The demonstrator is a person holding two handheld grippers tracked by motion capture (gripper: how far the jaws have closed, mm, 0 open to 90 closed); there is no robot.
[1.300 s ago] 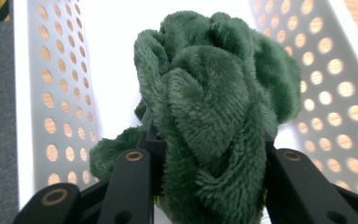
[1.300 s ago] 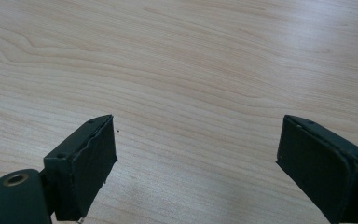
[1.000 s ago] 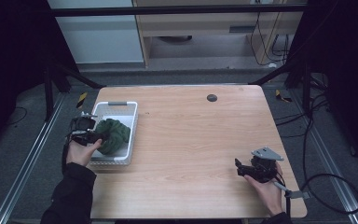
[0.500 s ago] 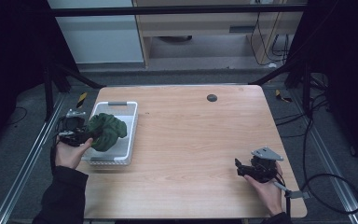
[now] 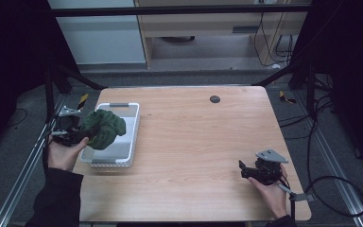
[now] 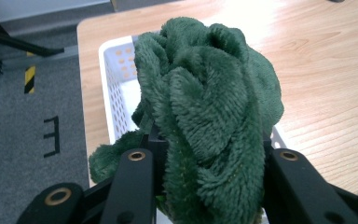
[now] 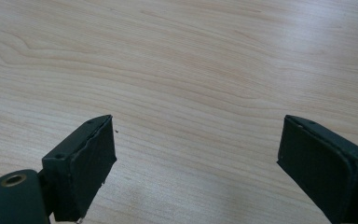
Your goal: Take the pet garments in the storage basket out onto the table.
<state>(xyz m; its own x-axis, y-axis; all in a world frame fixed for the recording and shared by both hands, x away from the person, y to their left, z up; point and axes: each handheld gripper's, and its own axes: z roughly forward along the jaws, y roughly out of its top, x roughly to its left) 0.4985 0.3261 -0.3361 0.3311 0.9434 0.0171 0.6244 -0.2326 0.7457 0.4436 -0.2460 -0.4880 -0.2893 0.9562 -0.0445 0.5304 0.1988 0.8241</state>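
Clamping a bunched green plush cloth (image 5: 103, 127), the left gripper (image 5: 71, 132) sits at the left of the high view, over the table's left edge beside the white basket (image 5: 131, 137). The cloth is raised above the basket's left rim, and its bulk overhangs the basket interior.

Left gripper view: both black jaws rise from the bottom of the frame and press against the sides of the green plush cloth (image 6: 209, 116), which bulges upward and fills the centre. The white basket (image 6: 114, 93) appears behind and below the cloth at centre left; its perforated wall is visible. Grey floor with a black-and-yellow striped marker (image 6: 29, 78) occupies the left of the frame, and the wooden table (image 6: 326, 70) occupies the right.

The right gripper (image 5: 253, 171) is at the lower right of the high view, held by the person's right hand (image 5: 273, 191) low over the wooden table (image 5: 208, 142), well apart from the basket. A grey three-cornered plate tops it.

Right gripper view: the right gripper (image 7: 196, 154) has its jaws set wide apart, one at lower left and one at lower right, with bare wood grain between them.

A small dark round mark (image 5: 214, 99) lies on the tabletop near the far edge, in the upper centre of the high view.
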